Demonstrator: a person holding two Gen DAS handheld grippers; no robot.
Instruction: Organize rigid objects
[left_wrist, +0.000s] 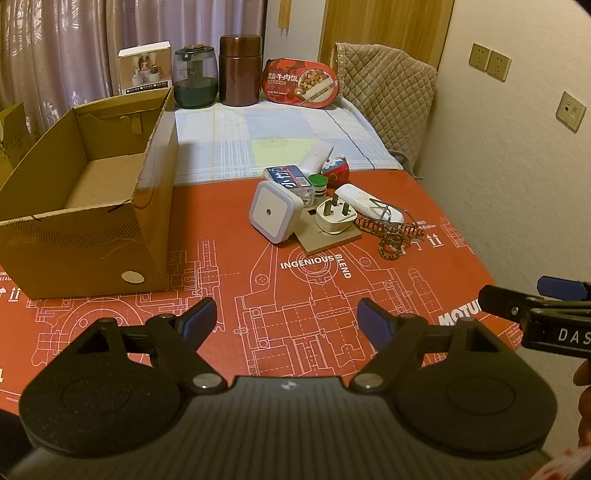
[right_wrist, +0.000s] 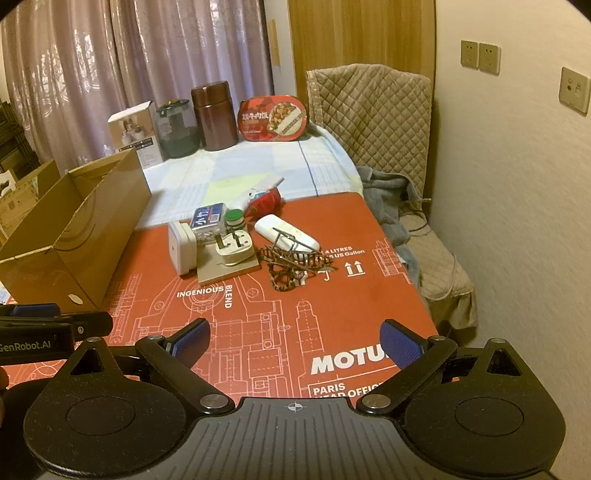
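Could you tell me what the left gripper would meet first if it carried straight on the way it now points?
Probably the bare red mat: the left gripper, jaws open and empty, points down at it, short of the night light.

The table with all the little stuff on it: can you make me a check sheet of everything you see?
Surface: red printed mat in front, pale checked cloth behind.
Job's things: empty cardboard box at left; pile beside it with square night light, white plug on a small board, green-capped bottle, white remote, patterned hair clips.
Clutter: brown canister, dark jar, oval red food box, all at the far edge.
Grippers: left gripper and right gripper both open, holding nothing.
Cables: nothing seen on the table.
Surroundings: curtains, quilt-covered chair, wall sockets.
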